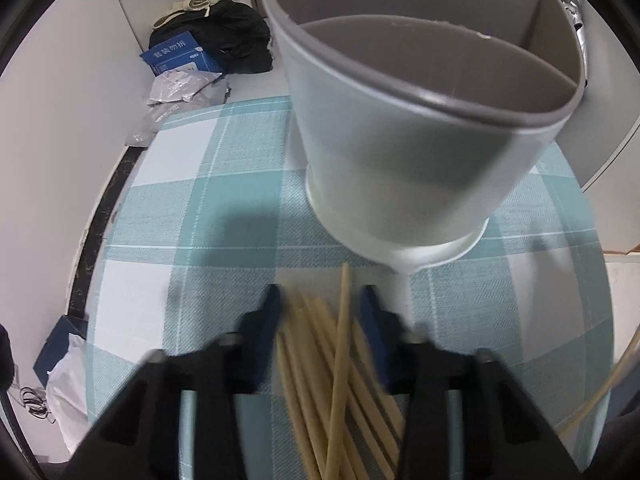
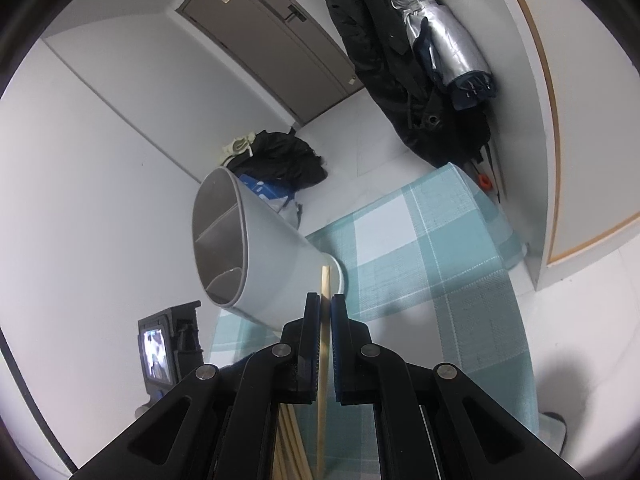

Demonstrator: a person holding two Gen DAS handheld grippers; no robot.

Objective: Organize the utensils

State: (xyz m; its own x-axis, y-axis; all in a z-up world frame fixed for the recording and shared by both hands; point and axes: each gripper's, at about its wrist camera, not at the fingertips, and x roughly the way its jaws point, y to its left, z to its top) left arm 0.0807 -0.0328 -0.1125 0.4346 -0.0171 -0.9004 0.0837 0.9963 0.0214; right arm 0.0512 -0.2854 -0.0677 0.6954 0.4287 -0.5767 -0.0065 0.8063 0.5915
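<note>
A grey-white utensil holder (image 1: 420, 128) with divided compartments stands on the blue checked tablecloth (image 1: 208, 216), just beyond my left gripper (image 1: 322, 300). The left gripper is open, its jaws on either side of a pile of several wooden chopsticks (image 1: 340, 392) lying on the cloth; one stick stands up between the jaws. In the right wrist view my right gripper (image 2: 326, 300) is shut on a single wooden chopstick (image 2: 324, 320), held near the base of the holder (image 2: 256, 256). More chopsticks (image 2: 290, 452) show below the right gripper.
Black clothing and a blue box (image 1: 180, 56) lie on the floor by the wall. White bags (image 1: 176, 92) lie beside the table. Coats and a silver umbrella (image 2: 444, 48) hang on the right. A small screen device (image 2: 156, 354) stands at the left.
</note>
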